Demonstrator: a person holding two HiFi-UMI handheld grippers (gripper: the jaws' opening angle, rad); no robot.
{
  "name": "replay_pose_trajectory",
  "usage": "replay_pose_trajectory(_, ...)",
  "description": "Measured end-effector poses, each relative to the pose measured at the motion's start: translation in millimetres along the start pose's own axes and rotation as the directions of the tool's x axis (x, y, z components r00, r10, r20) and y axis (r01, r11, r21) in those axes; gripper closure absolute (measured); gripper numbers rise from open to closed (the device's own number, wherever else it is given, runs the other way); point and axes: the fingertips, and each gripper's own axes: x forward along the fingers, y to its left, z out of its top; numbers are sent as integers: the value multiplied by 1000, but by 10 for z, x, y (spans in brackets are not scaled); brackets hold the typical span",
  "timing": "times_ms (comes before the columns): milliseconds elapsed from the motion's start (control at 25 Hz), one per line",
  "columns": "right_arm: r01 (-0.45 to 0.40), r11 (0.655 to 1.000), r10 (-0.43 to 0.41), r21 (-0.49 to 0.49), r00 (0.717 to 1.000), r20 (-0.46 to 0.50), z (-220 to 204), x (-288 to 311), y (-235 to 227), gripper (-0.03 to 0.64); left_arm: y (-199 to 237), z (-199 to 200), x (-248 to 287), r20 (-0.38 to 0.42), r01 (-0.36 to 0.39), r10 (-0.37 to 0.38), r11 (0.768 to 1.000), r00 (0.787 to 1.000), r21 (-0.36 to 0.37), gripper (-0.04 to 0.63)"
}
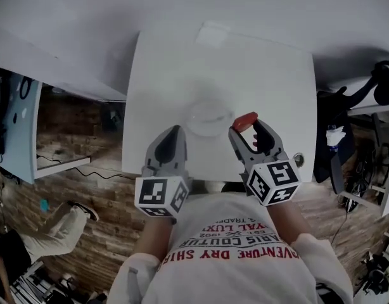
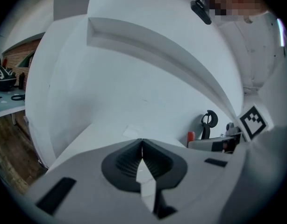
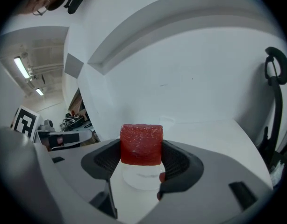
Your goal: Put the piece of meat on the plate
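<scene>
The piece of meat is a red block, and my right gripper is shut on it just right of the plate. That plate is pale, round and lies near the front edge of the white table. In the right gripper view the meat sits squarely between both pads, with the plate showing below and just ahead of it. My left gripper hovers shut and empty at the plate's left side. Its jaws meet with nothing between them in the left gripper view, where the right gripper shows at the right.
A small pale flat rectangle lies at the table's far edge. Black gear and a stand crowd the floor to the right. Another person sits on the wood floor at lower left, beside a white shelf.
</scene>
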Motion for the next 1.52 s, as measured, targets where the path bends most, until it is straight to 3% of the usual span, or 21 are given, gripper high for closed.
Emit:
replay_pose_trajectory(240, 73, 997, -74, -12, 993, -96, -264, 317, 106, 339, 216, -138, 148, -68, 76, -74, 997, 995, 15, 591)
replay_pose_trajectory(440, 104, 994, -112, -46, 971, -214, -571, 570, 113, 339, 335, -338, 282, -117, 105, -102, 994, 988, 16, 591)
replay_pose_trajectory(960, 132, 987, -159, -90, 868, -470, -1253, 1186, -46, 339, 619, -724, 638, -198, 102, -101, 995, 975, -3, 591)
replay_pose_trajectory(1280, 138, 987, -162, -86, 818, -552, -1436, 1366, -115, 338, 790, -838, 743, -233, 95, -98, 995, 968, -24, 591)
replay_pose_trajectory(1520, 116, 982, -183, -152, 795, -579, -1468, 1453, -82, 339, 853, -884, 795, -251, 99, -104, 995, 962, -34, 591)
